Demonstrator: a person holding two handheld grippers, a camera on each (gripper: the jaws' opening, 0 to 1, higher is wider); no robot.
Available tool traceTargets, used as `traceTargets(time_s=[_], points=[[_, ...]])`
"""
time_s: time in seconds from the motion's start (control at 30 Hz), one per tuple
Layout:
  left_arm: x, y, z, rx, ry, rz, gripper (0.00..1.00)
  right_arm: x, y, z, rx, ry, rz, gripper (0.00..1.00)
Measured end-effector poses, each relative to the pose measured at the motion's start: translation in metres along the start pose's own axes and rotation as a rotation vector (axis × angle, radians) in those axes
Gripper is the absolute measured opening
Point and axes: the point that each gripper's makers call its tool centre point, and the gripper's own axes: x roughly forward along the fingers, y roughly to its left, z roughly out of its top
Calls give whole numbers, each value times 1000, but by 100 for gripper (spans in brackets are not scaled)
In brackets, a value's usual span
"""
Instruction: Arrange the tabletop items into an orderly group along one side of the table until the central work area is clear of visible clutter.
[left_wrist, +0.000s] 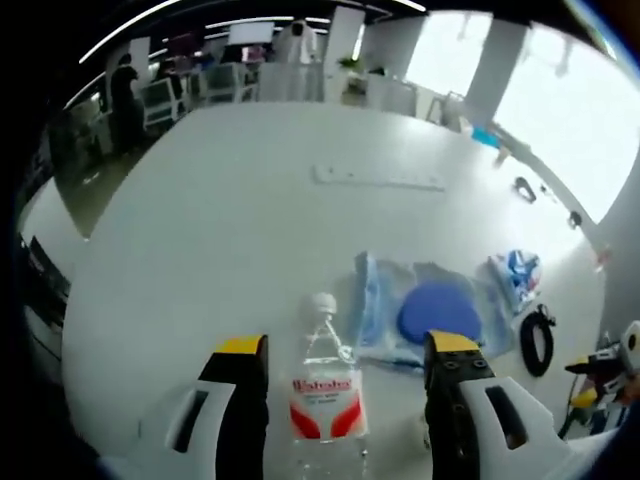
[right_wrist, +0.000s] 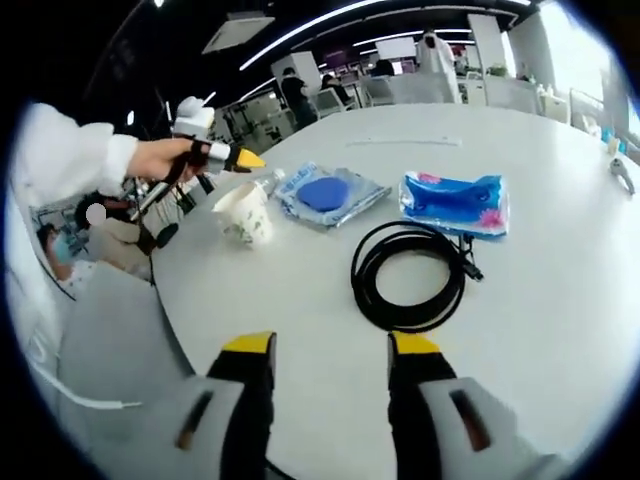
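A clear water bottle (left_wrist: 325, 395) with a red and white label and a white cap stands between the jaws of my left gripper (left_wrist: 347, 348). The jaws are open, with a gap on each side of the bottle. Past it lies a blue disc (left_wrist: 438, 312) on a clear plastic pack, then a blue tissue pack (left_wrist: 516, 270) and a black cable coil (left_wrist: 537, 342). In the right gripper view my right gripper (right_wrist: 330, 345) is open and holds nothing, just short of the cable coil (right_wrist: 410, 275). The tissue pack (right_wrist: 455, 205), the disc (right_wrist: 325, 193) and a paper cup (right_wrist: 243, 214) lie beyond.
A person's hand in a white sleeve holds the left gripper (right_wrist: 238, 158) above the table's left edge. The white table (left_wrist: 230, 230) is round, with a white power strip (left_wrist: 378, 178) near its middle. Chairs and people are beyond the far edge.
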Motion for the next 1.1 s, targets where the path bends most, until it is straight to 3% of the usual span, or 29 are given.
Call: traceTargets(time_s=[0.77, 1.1], points=[[37, 17, 0, 0, 66, 25, 55, 12, -5, -14, 86, -1, -15, 38], [45, 17, -3, 15, 81, 33, 43, 14, -1, -17, 92, 5, -14, 36]])
